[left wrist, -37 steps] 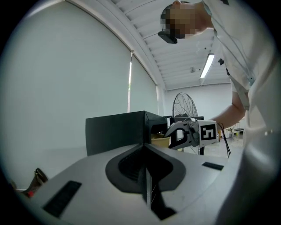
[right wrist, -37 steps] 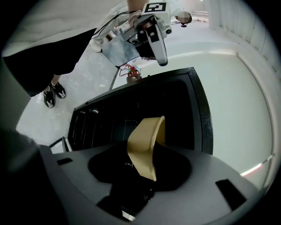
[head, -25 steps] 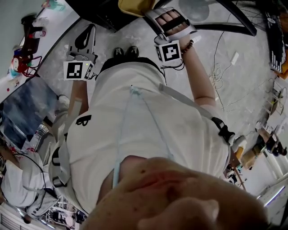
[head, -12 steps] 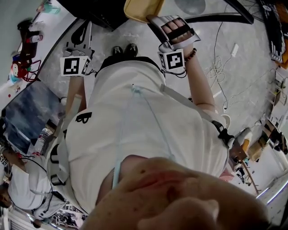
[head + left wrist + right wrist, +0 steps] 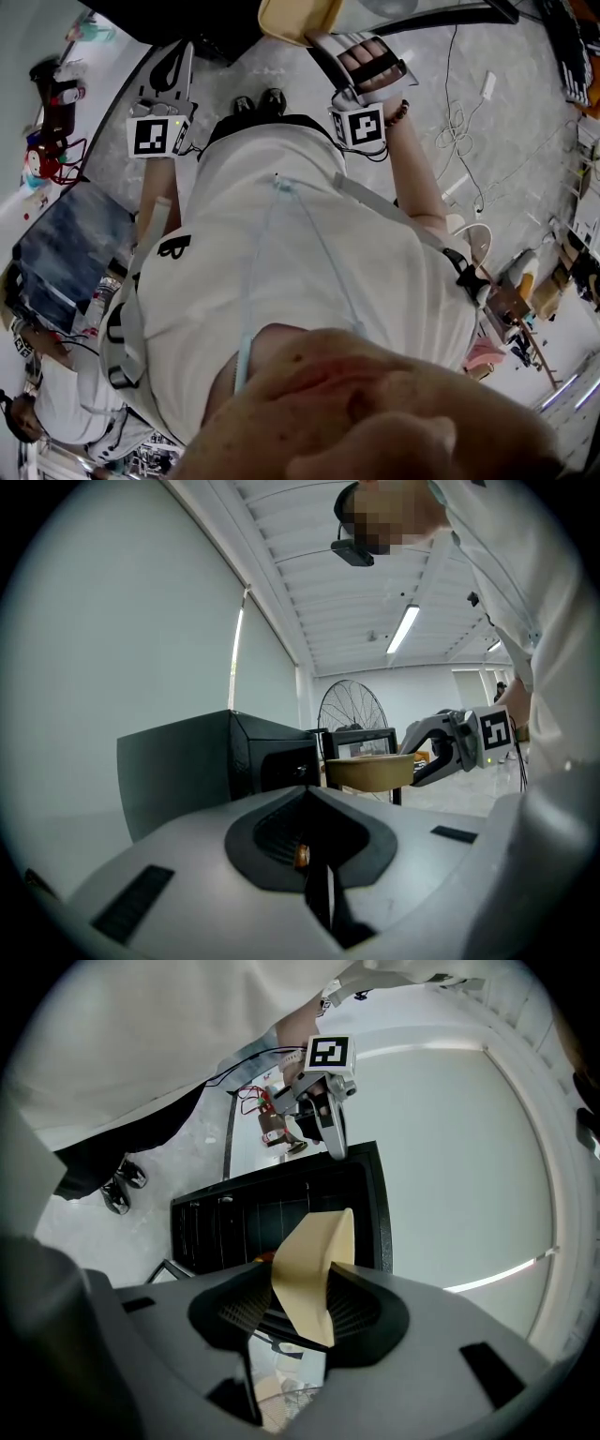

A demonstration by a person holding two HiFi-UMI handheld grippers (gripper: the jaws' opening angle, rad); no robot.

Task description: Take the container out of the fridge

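Removal step, container in transit. The right gripper [image 5: 330, 45] has its fingers clenched on one wall of the tan container [image 5: 292, 17], which hangs in the air in front of the black fridge [image 5: 281, 1208] — outside it, judging by both gripper views, and touching no shelf. The left gripper [image 5: 314, 855] is empty, its fingers pressed together, held near the fridge. The next move, as judged: carry the container clear and level toward a resting place — none shows here.
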